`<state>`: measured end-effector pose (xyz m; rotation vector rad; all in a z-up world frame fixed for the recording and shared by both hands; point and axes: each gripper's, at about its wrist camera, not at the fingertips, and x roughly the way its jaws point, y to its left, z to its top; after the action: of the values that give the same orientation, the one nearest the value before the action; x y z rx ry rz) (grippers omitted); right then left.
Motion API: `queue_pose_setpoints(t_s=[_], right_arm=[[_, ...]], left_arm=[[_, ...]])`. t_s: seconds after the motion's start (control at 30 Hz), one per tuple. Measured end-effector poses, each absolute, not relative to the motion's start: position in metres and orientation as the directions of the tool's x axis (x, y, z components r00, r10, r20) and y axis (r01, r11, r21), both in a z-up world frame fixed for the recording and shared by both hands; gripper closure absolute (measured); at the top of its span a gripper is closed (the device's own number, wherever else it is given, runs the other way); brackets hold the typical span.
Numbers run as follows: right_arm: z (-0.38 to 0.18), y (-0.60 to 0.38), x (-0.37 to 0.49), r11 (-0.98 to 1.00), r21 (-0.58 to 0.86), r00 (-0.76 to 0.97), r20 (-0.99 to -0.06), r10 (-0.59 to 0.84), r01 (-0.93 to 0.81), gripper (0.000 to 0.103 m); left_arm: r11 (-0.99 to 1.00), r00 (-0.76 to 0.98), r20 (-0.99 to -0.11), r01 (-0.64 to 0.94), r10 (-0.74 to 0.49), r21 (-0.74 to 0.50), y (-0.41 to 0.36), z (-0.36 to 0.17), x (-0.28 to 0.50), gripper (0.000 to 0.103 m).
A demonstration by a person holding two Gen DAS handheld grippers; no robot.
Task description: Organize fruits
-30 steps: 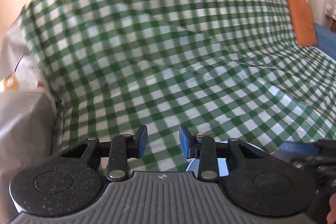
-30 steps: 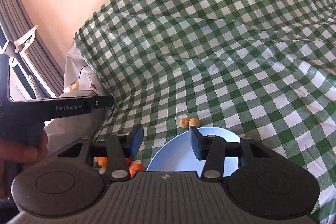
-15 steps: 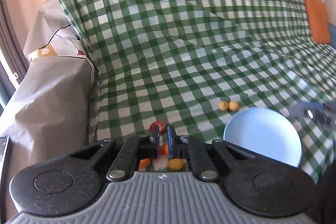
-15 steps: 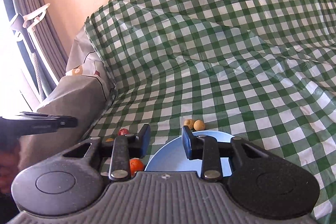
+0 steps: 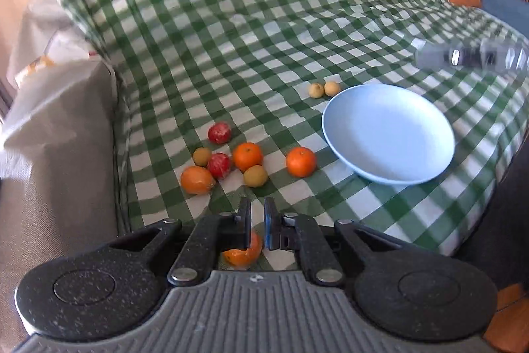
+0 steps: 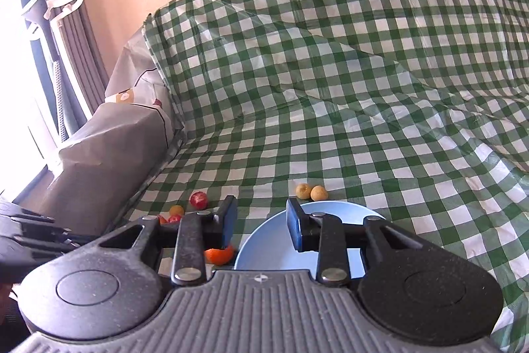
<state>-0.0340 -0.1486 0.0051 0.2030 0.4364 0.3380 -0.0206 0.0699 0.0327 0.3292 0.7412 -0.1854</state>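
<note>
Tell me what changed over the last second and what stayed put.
The left gripper closed its jaws, empty, and swung down over the fruit: oranges, red fruits and small yellow ones now fill its view, one orange right under the fingers. The right gripper narrowed, nothing held, and stays above the blue plate. The plate and the two small yellow fruits beside it have not moved.

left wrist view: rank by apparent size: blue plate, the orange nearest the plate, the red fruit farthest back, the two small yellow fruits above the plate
1. blue plate
2. orange nearest the plate
3. red fruit farthest back
4. two small yellow fruits, alike in size, not ranked against each other; they lie farther from the camera, so their true size is unsure.
</note>
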Motion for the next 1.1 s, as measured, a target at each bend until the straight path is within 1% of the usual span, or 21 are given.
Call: queue_pose_setpoints(t_s=[0.07,0.1,0.17,0.2,0.23,0.37,0.47,0.57,0.6,0.63,0.73,0.8,0.83,0.87,0.97,1.0,1.03,1.07,1.1], right_arm=[[0.012,-0.142,-0.047,0.922,0.233,0.856,-0.354,0.378,-0.31,0.068],[0.016,-0.139,-0.053,0.92,0.208,0.853,-0.348,0.388,-0.333,0.068],[0.027,-0.131,-0.061,0.911,0.159,0.842,-0.348,0.413,-0.381,0.068],[0.032,-0.127,-0.065,0.907,0.137,0.839,-0.345,0.421,-0.399,0.068],[0.034,-0.123,-0.069,0.902,0.113,0.836,-0.343,0.429,-0.417,0.068],[0.018,-0.109,-0.072,0.895,0.045,0.823,-0.373,0.428,-0.444,0.068],[0.0,-0.097,-0.061,0.888,0.028,0.802,-0.417,0.428,-0.459,0.068],[-0.019,-0.088,-0.052,0.878,0.023,0.784,-0.439,0.439,-0.479,0.068],[-0.023,-0.081,-0.043,0.879,0.005,0.774,-0.471,0.423,-0.477,0.068],[-0.023,-0.075,-0.037,0.874,0.002,0.769,-0.474,0.428,-0.486,0.068],[-0.018,-0.057,-0.018,0.851,-0.047,0.775,-0.443,0.451,-0.522,0.068],[-0.023,-0.044,0.002,0.837,-0.04,0.746,-0.479,0.464,-0.546,0.056],[-0.029,-0.037,0.013,0.827,-0.032,0.725,-0.501,0.473,-0.561,0.049],[-0.035,-0.031,0.022,0.824,-0.046,0.721,-0.512,0.466,-0.565,0.048],[-0.048,-0.021,0.027,0.816,-0.102,0.73,-0.52,0.443,-0.569,0.048],[-0.05,-0.017,0.028,0.812,-0.126,0.736,-0.517,0.437,-0.57,0.048],[-0.052,-0.013,0.029,0.807,-0.15,0.742,-0.514,0.43,-0.571,0.048],[-0.057,-0.01,0.031,0.8,-0.172,0.742,-0.522,0.42,-0.574,0.044],[-0.062,-0.008,0.035,0.795,-0.186,0.734,-0.544,0.406,-0.577,0.043]], left_arm=[[0.912,0.791,-0.612,0.249,0.003,0.327,0.06,0.032,-0.032,0.094],[0.913,0.826,-0.564,0.237,-0.01,0.331,0.061,0.037,-0.04,0.094],[0.936,0.882,-0.469,0.198,-0.041,0.291,0.07,0.05,-0.055,0.094],[0.953,0.896,-0.442,0.173,-0.047,0.249,0.077,0.055,-0.059,0.094],[0.966,0.899,-0.435,0.151,-0.046,0.209,0.083,0.059,-0.058,0.094],[0.997,0.87,-0.491,0.073,-0.047,0.033,0.112,0.061,-0.037,0.094],[0.991,0.826,-0.551,0.063,-0.12,-0.121,0.128,0.058,-0.018,0.094],[0.969,0.79,-0.581,0.066,-0.197,-0.239,0.135,0.054,0.001,0.094],[0.966,0.784,-0.586,0.065,-0.205,-0.251,0.133,0.052,0.006,0.094],[0.963,0.781,-0.585,0.072,-0.217,-0.261,0.131,0.05,0.01,0.094],[0.964,0.767,-0.601,0.085,-0.225,-0.252,0.117,0.043,0.026,0.092],[0.97,0.756,-0.62,0.079,-0.21,-0.232,0.108,0.033,0.039,0.092],[0.97,0.751,-0.627,0.073,-0.207,-0.232,0.105,0.028,0.045,0.09],[0.97,0.747,-0.634,0.059,-0.199,-0.234,0.104,0.022,0.051,0.088],[0.976,0.712,-0.683,0.01,-0.16,-0.218,0.101,0.002,0.068,0.078],[0.978,0.705,-0.694,-0.003,-0.147,-0.211,0.102,-0.002,0.072,0.072],[0.976,0.702,-0.697,-0.011,-0.148,-0.219,0.105,-0.004,0.075,0.068],[0.972,0.699,-0.698,-0.018,-0.155,-0.234,0.108,-0.006,0.076,0.066],[0.969,0.693,-0.704,-0.028,-0.158,-0.244,0.11,-0.009,0.079,0.064]])
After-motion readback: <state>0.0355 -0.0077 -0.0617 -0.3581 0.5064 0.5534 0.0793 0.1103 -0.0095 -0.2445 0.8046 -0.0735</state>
